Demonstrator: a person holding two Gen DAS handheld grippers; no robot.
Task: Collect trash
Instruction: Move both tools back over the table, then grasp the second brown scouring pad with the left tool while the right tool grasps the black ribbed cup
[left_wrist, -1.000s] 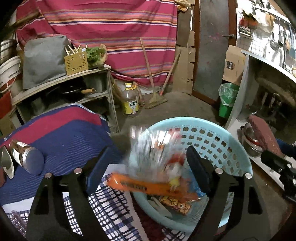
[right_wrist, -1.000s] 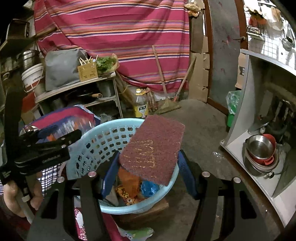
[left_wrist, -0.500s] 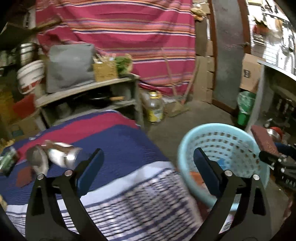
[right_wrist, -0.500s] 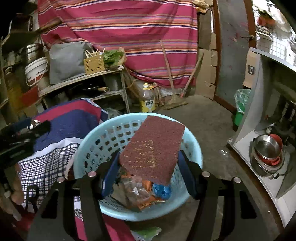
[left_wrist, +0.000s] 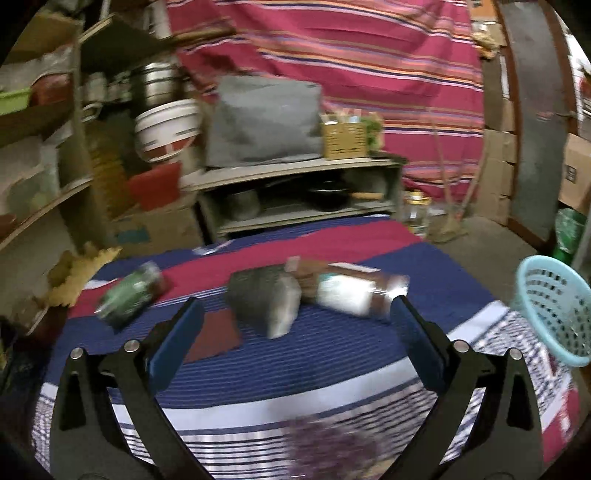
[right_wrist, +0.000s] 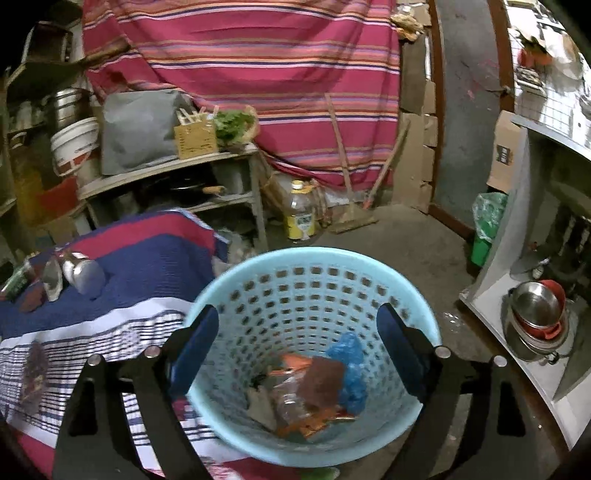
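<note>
My right gripper (right_wrist: 297, 339) is open and empty above the light blue basket (right_wrist: 314, 271). A dark red scouring pad (right_wrist: 320, 380) lies inside it on wrappers, a clear bag and blue plastic. My left gripper (left_wrist: 291, 338) is open and empty over the striped cloth (left_wrist: 295, 373). Beyond its fingers lie a shiny can (left_wrist: 354, 291), a grey pouch (left_wrist: 264, 301), a green can (left_wrist: 129, 293) and a dark red pad (left_wrist: 214, 334). The basket also shows at the right edge of the left wrist view (left_wrist: 550, 314).
A grey shelf unit (right_wrist: 173, 177) with pans stands behind the cloth-covered table. An oil bottle (right_wrist: 301, 214) and a broom (right_wrist: 351, 218) are on the floor. A white cabinet with steel bowls (right_wrist: 535, 317) is to the right. A green bin (right_wrist: 487, 225) stands by the door.
My right gripper opened and the dark red pad dropped into the basket. My left gripper swung left from the basket to face the cans on the cloth.
</note>
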